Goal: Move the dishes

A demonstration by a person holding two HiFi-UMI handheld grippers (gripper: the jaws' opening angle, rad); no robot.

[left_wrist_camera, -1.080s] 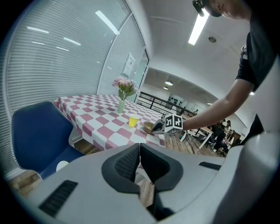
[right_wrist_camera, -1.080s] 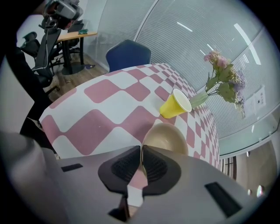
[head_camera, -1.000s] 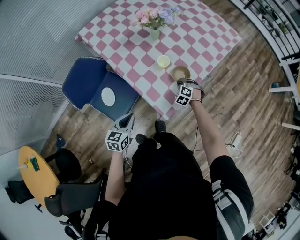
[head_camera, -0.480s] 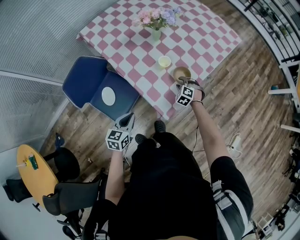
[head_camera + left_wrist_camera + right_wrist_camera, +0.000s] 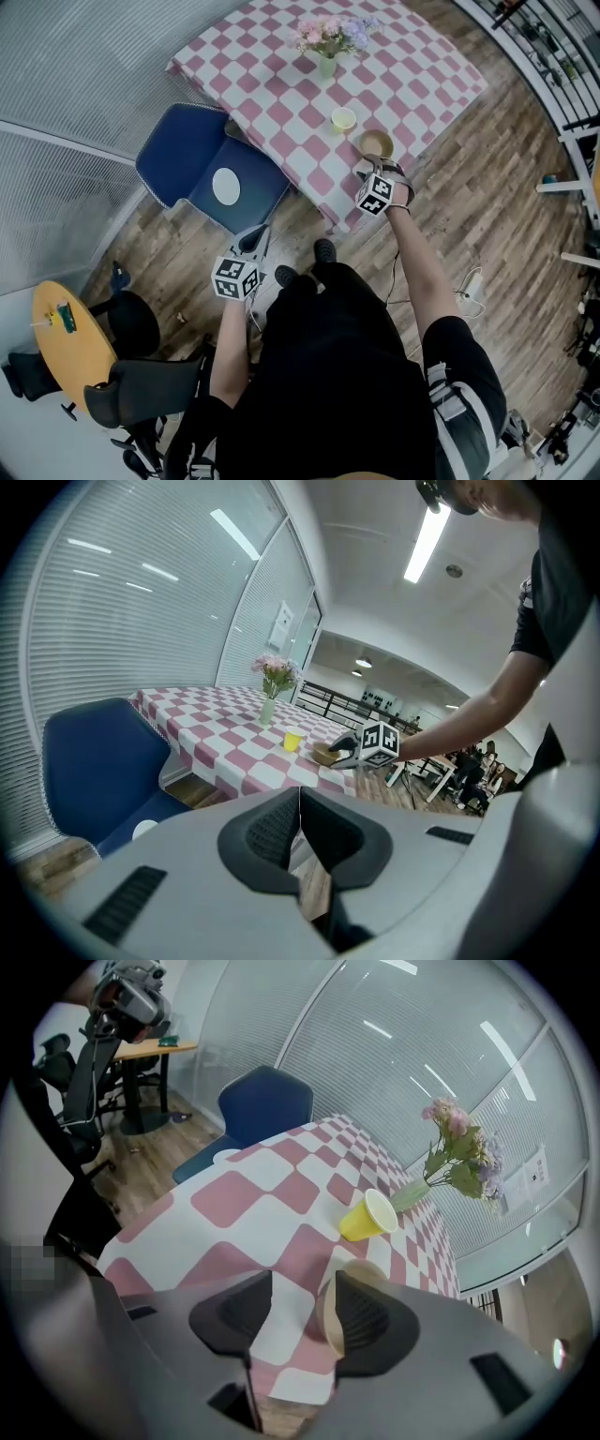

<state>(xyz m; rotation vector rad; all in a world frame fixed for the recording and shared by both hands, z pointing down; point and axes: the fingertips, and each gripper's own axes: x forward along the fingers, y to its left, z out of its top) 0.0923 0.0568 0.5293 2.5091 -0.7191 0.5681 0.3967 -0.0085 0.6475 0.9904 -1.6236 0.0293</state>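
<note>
With its jaws just opened wide about the rim of the tan round bowl (image 5: 376, 143) at the near edge of the pink-checked table (image 5: 281, 89), the right gripper (image 5: 302, 1307) should lift clear without nudging it; the left gripper (image 5: 298, 832) has its jaws together, empty.

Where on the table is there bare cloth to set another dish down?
Free: the wide stretch of checked table left of the vase and yellow cup, toward the blue chair; also the right side beyond the bowl. Crowded: the near edge around cup and bowl.
</note>
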